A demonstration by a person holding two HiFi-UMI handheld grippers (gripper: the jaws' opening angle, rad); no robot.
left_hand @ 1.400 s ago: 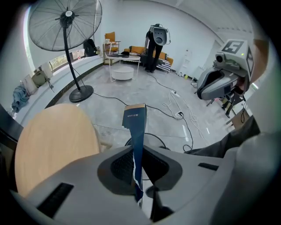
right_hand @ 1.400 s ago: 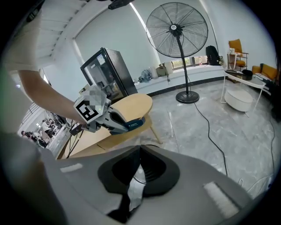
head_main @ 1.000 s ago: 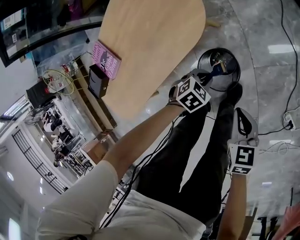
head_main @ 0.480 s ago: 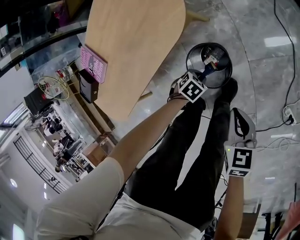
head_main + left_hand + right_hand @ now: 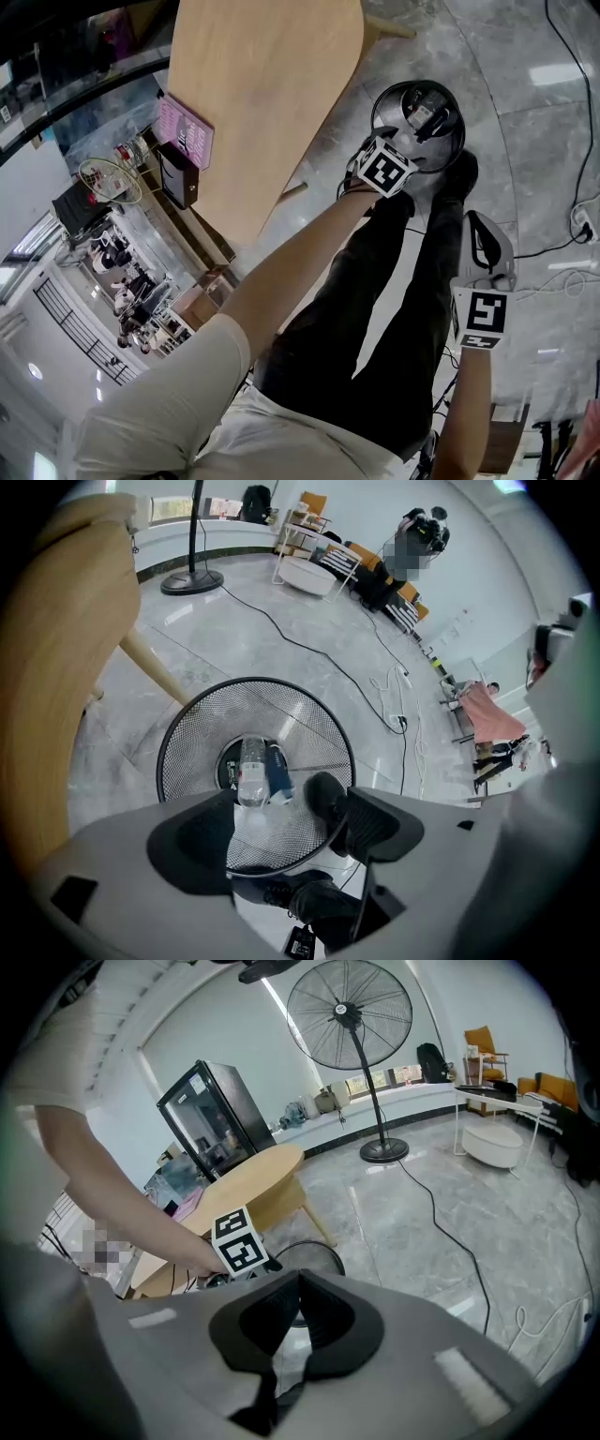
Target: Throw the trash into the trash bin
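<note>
**Desk:** What are the fingers doing?

**Onlooker:** The left gripper [image 5: 286,808] hangs above the black wire-mesh trash bin [image 5: 314,728], pointing steeply down into it. Its dark fingers [image 5: 375,822] are spread wide and have just been opening. Nothing is pinched between them, and the pads touch nothing.

**Desk:** And the trash?

**Onlooker:** A clear plastic bottle [image 5: 251,771] is inside the bin, down towards its floor, straight below the gap between the fingers. Its long axis runs across the bin's floor, roughly crosswise to the line from one finger to the other. A blue-labelled piece of trash [image 5: 277,772] lies touching it, also in the bin.

**Desk:** Which hand is closer?

**Onlooker:** The left one, by far. The right gripper [image 5: 292,1279] is held well apart from the bin, at the person's other side, its fingers pressed together on nothing.

**Desk:** Anything else near the bin?

**Onlooker:** The person's black shoe [image 5: 323,794] stands just beside its rim, and a round pale wooden table [image 5: 262,94] is near it. I'd judge this drop done; the left hand only needs to lift clear.
</note>
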